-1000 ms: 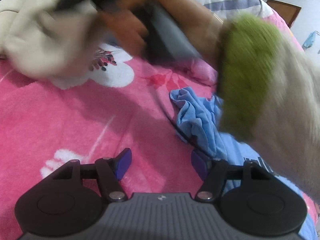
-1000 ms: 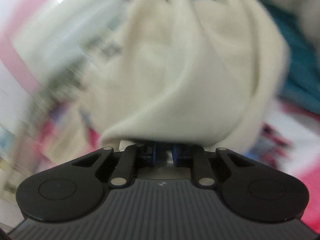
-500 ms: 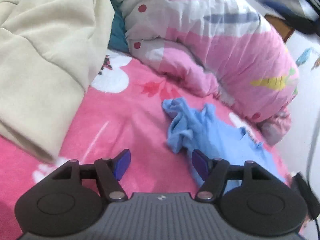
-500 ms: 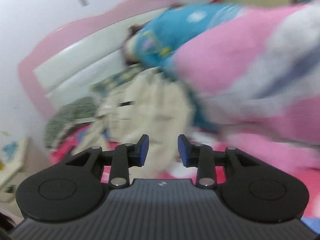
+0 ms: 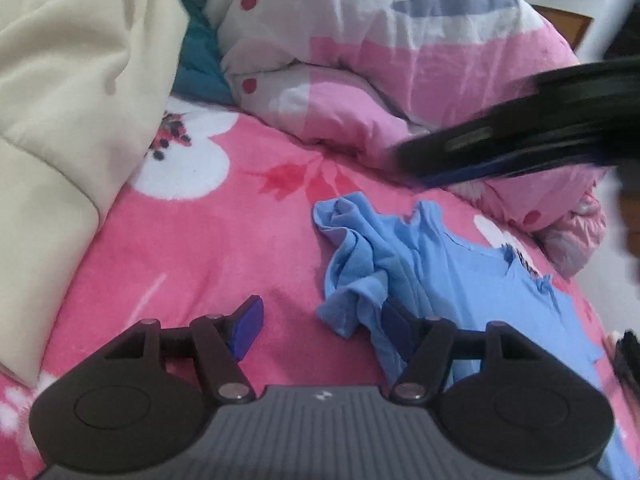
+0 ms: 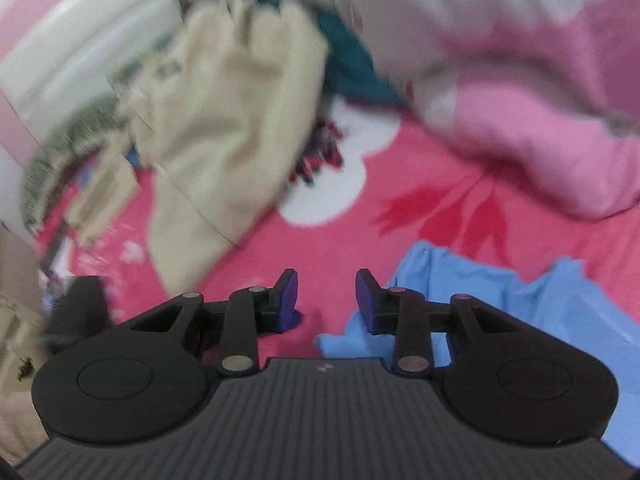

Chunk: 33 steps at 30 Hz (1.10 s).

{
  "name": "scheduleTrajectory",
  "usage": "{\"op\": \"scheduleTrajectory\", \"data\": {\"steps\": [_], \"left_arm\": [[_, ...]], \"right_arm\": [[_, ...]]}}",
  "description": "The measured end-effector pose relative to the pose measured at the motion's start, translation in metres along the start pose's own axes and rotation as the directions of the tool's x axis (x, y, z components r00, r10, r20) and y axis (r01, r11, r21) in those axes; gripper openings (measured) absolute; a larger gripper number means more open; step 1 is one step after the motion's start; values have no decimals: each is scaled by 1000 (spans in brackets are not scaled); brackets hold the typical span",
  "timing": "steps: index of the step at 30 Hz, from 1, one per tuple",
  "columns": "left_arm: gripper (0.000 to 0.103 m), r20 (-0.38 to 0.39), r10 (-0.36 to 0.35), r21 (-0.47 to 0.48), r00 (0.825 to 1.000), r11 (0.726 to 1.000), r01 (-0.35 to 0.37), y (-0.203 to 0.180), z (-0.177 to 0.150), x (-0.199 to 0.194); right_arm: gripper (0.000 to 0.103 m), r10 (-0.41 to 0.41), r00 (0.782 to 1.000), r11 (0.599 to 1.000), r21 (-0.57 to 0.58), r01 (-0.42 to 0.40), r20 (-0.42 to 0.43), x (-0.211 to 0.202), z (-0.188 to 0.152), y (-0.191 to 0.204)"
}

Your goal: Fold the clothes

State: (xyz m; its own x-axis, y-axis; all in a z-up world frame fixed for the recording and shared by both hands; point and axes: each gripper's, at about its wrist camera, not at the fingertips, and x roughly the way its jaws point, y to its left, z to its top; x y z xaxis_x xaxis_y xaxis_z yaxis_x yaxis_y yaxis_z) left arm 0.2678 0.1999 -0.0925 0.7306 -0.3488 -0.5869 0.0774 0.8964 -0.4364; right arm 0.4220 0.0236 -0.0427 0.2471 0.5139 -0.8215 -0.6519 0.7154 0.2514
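While blue shirt (image 5: 436,272) lay crumpled on pink blanket (image 5: 208,248), I held left gripper (image 5: 322,322) and right gripper (image 6: 326,294) agape; bare blanket leftward.

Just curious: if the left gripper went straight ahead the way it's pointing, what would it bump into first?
Probably the pink bedspread between its open fingers; the crumpled blue shirt lies just right of that line.
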Motion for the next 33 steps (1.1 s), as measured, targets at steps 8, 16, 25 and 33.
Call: {"op": "scheduleTrajectory", "data": {"steps": [8, 16, 25, 33], "left_arm": [[67, 57, -5, 19, 998, 1000, 4, -2, 0, 2], [20, 23, -5, 72, 1000, 997, 3, -9, -1, 16], [7, 76, 33, 29, 997, 999, -35, -9, -8, -13], [7, 133, 200, -45, 971, 980, -195, -2, -7, -46]], "right_arm": [[29, -126, 986, 990, 51, 132, -107, 43, -3, -20], [3, -110, 990, 989, 87, 117, -82, 39, -9, -30], [2, 79, 989, 975, 195, -103, 126, 0, -10, -36], [2, 205, 956, 952, 183, -244, 210, 22, 1, -21]]}}
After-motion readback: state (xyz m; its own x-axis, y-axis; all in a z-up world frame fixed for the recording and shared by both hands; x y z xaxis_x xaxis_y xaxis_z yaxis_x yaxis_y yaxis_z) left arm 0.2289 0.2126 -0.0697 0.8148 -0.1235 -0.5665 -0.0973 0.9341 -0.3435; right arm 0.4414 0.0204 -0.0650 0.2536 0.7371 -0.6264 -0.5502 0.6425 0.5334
